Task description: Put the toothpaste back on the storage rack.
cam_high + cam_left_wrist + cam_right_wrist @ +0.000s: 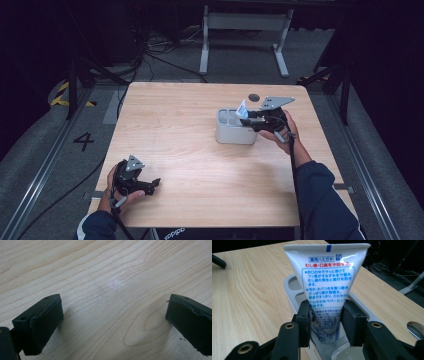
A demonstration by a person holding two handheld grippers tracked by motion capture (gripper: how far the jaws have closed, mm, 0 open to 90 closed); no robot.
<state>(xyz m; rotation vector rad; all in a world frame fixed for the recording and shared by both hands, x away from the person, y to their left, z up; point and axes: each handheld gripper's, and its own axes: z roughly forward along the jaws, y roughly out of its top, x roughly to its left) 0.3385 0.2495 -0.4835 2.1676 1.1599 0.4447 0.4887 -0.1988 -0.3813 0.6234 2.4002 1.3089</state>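
A white toothpaste tube (328, 277) with blue and red print stands upright, crimped end up, in a slot of a grey compartmented holder (292, 283). My right gripper (325, 322) is shut on the tube's lower half, with both pads pressed against its sides. In the high view the holder (235, 131) sits right of the table's middle. The tube (242, 109) pokes out of its right end, where the right gripper (248, 119) meets it. My left gripper (155, 184) rests near the front left of the table. Its jaws stand wide open over bare wood, so the left gripper (112, 320) holds nothing.
A round dark grommet (254, 97) is set in the wooden table (175, 125) just behind the holder. It also appears at the right edge of the right gripper view as a grommet (415, 328). Cables and a white desk frame (245, 22) lie on the floor beyond the far edge.
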